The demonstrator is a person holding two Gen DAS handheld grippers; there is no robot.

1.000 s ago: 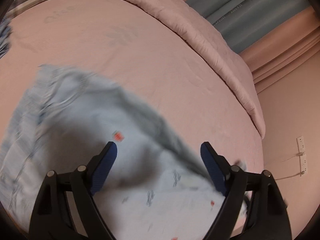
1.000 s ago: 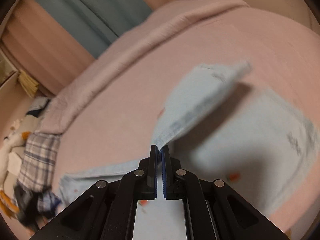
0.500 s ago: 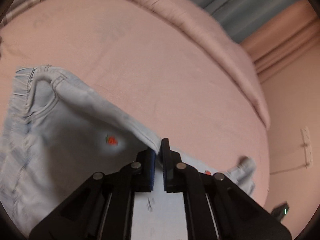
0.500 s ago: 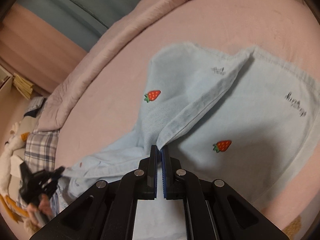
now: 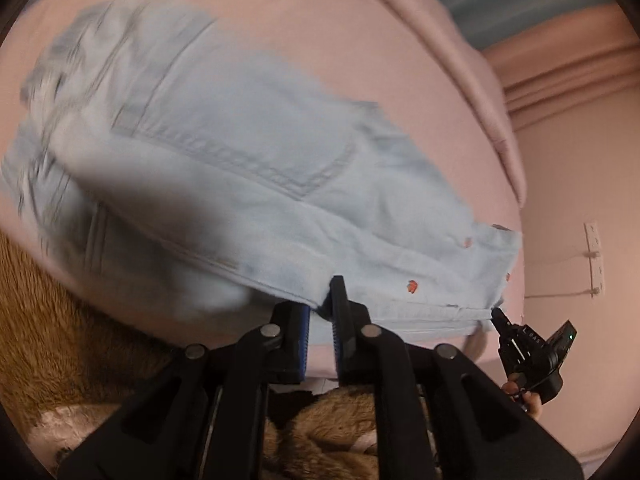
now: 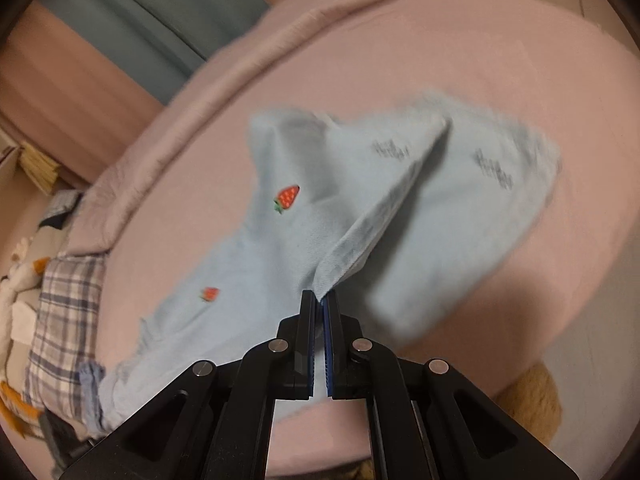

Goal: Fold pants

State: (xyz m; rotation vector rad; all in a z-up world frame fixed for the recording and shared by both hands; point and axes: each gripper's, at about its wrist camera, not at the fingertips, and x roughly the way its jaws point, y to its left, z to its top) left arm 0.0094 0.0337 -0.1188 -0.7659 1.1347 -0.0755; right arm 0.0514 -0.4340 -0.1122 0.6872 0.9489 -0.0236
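Both grippers pinch the light-blue strawberry pants (image 6: 304,216) at the bed's (image 6: 460,60) near edge: left gripper (image 5: 320,306) and right gripper (image 6: 319,300) clamp cloth, presumably to drag it flat.

Pink bed (image 6: 500,60), light-blue pants (image 6: 280,248), plaid pillow (image 6: 64,320)

The pants (image 5: 248,168) lie spread on the bed (image 5: 320,40), their near edge at the bed's front edge. A rolled duvet (image 6: 240,68) runs along the bed's far side, a plaid pillow (image 6: 64,320) at its left end, curtains (image 6: 132,12) behind
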